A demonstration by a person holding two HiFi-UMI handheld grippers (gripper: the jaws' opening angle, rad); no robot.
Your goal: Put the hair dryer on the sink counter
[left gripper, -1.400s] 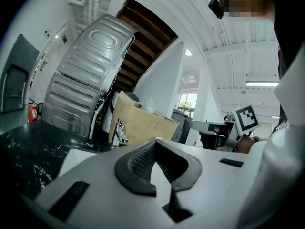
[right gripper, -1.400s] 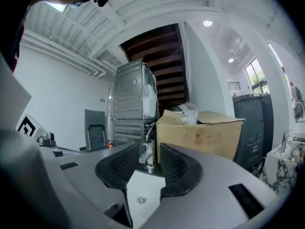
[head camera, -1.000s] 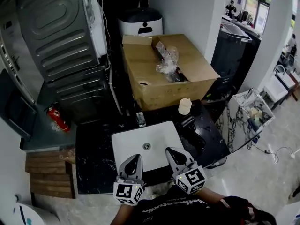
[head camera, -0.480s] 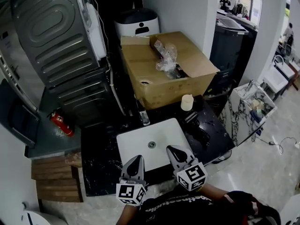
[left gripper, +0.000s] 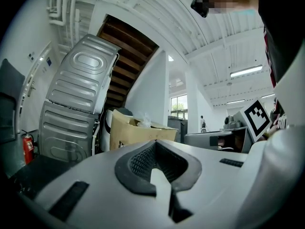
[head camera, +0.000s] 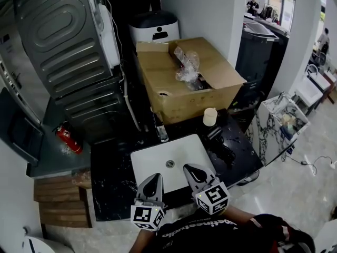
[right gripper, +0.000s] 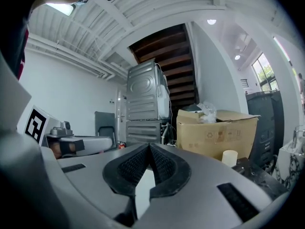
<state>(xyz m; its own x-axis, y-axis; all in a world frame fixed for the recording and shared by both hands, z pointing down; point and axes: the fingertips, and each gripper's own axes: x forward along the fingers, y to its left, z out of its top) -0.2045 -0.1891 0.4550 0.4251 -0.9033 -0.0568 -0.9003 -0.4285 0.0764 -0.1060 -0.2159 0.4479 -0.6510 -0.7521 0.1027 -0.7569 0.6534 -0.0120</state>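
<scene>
Jaws on all 2 grippers are pressed together, empty. Left gripper (head camera: 152, 178) and right gripper (head camera: 189, 169) hang over the white basin's (head camera: 158, 159) near edge. Bare black counter (head camera: 108, 175) lies left. Only the head view shows the hair dryer (head camera: 221, 151), dim, by the counter's right edge.

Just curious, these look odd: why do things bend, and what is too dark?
Left gripper view: wide-angle lens bows the grey ribbed metal appliance. Right gripper view: same bending, black corners. Head view: black stone counter murky beside the white square basin.
</scene>
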